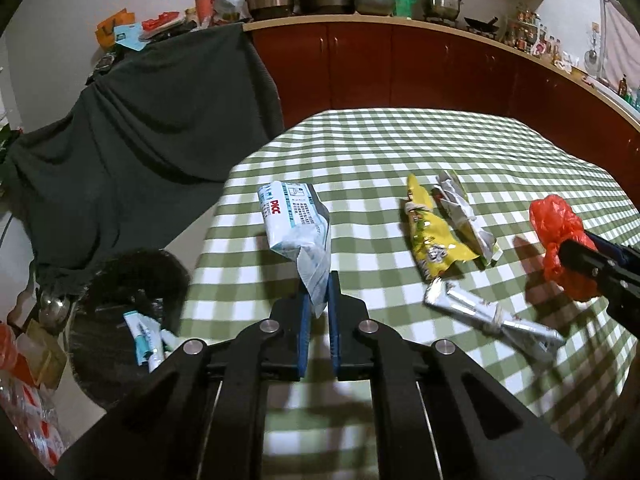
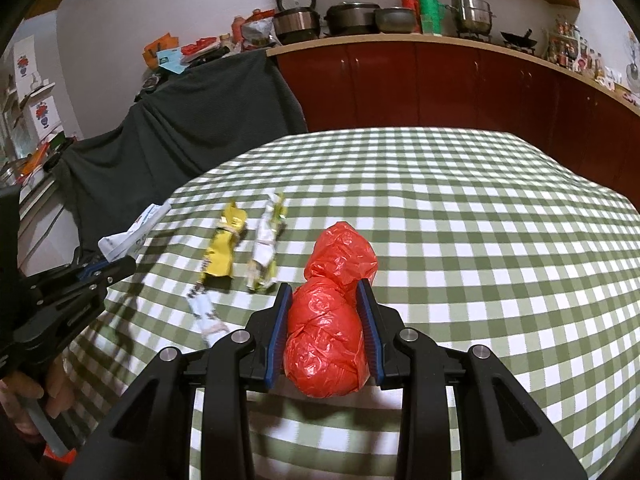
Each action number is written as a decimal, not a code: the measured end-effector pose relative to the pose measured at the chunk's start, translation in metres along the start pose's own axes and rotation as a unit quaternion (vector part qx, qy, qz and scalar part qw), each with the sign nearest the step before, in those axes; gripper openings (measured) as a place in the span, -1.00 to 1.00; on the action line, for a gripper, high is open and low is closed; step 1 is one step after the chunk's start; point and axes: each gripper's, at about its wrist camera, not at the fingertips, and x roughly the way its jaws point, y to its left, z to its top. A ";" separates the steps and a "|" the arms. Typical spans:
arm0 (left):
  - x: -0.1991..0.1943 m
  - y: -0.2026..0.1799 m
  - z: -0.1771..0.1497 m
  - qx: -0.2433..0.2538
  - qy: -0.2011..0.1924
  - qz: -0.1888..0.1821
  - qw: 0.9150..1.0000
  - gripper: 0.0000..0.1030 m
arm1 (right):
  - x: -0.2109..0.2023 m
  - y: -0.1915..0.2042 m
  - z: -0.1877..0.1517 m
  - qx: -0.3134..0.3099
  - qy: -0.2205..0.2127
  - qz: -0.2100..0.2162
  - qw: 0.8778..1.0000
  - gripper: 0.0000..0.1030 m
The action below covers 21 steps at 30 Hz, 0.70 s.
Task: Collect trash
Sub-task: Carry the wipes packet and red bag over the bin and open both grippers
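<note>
Left gripper (image 1: pixel 318 300): jaws clamped on the tail end of the white-and-blue packet (image 1: pixel 294 222), which hangs clear above the near-left corner of the bench (image 1: pixel 400 140). Right gripper (image 2: pixel 326 320): jaws closed around the knotted red plastic bag (image 2: pixel 332 320), also lifted off the cloth.

Step in hand, as I read it: carry the packet over to the black bin (image 1: pixel 132 312) on the floor just left of the bench. You only have a thin edge of it pinched, so swing it slowly and level, and don't let go until it hangs squarely over the bin mouth. Keep the right hand steady, out of the left one's path.

Count:
- held: two, one per gripper
- left on the bench: three wrappers, one yellow (image 1: pixel 434 236), one pale crumpled (image 1: pixel 466 216), one silver (image 1: pixel 492 316)
- bin: one, with at least one wrapper already inside
</note>
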 end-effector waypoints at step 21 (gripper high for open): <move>-0.038 0.144 -0.042 -0.075 -0.003 0.126 0.989 -0.85 | 0.030 0.177 0.018 -0.117 -0.012 0.107 0.987 -0.34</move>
